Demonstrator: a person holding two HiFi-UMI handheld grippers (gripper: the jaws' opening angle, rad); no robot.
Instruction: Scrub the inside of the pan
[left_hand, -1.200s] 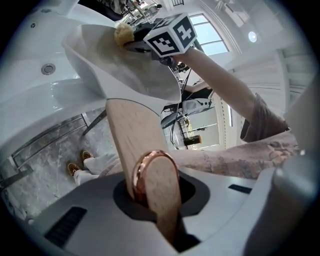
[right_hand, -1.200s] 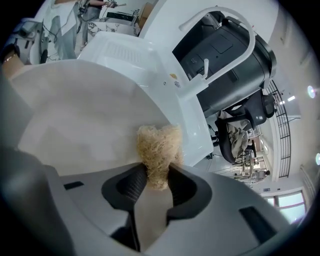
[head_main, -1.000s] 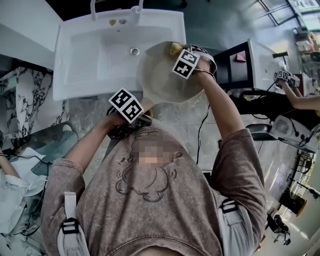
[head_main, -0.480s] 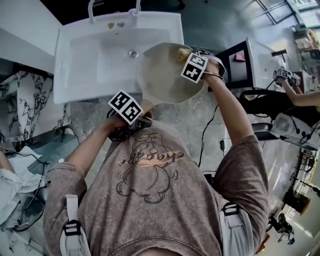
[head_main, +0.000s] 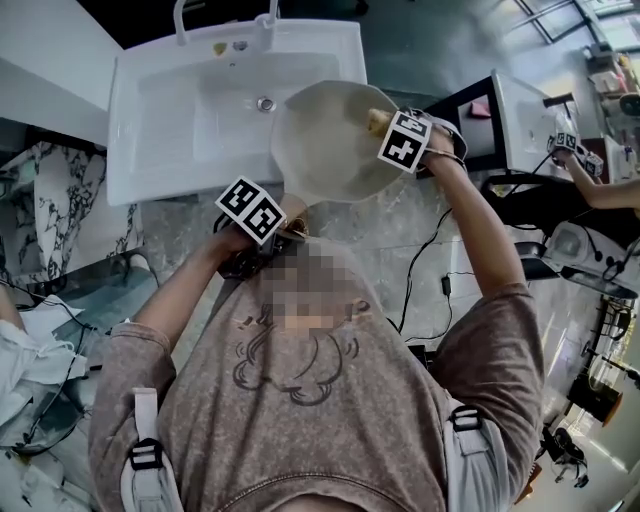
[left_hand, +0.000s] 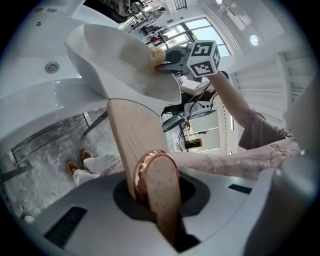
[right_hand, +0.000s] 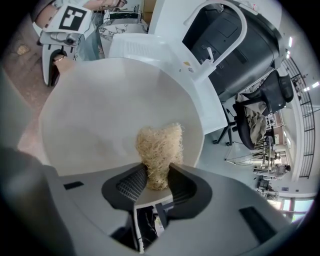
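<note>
A cream-white pan (head_main: 325, 145) is held tilted over the right end of the white sink (head_main: 160, 120). Its pale wooden handle (left_hand: 134, 145), ringed with copper at the end, is clamped in my left gripper (head_main: 268, 232), shut on it. My right gripper (head_main: 385, 125) is shut on a straw-coloured loofah scrubber (right_hand: 159, 150), which presses against the pan's inner wall (right_hand: 105, 117) near the right rim. In the left gripper view the scrubber (left_hand: 157, 55) shows at the pan's far edge (left_hand: 115, 60).
The sink drain (head_main: 265, 103) lies left of the pan, and the tap (head_main: 272, 12) stands at the back. A black-framed white table (head_main: 510, 125) stands to the right. Marble floor and cables (head_main: 405, 250) lie below. Another person's arm (head_main: 600, 190) shows far right.
My right gripper with the scrubber has slid rightward along the pan's inside, from the upper middle to the right rim. The left gripper and handle have stayed put.
</note>
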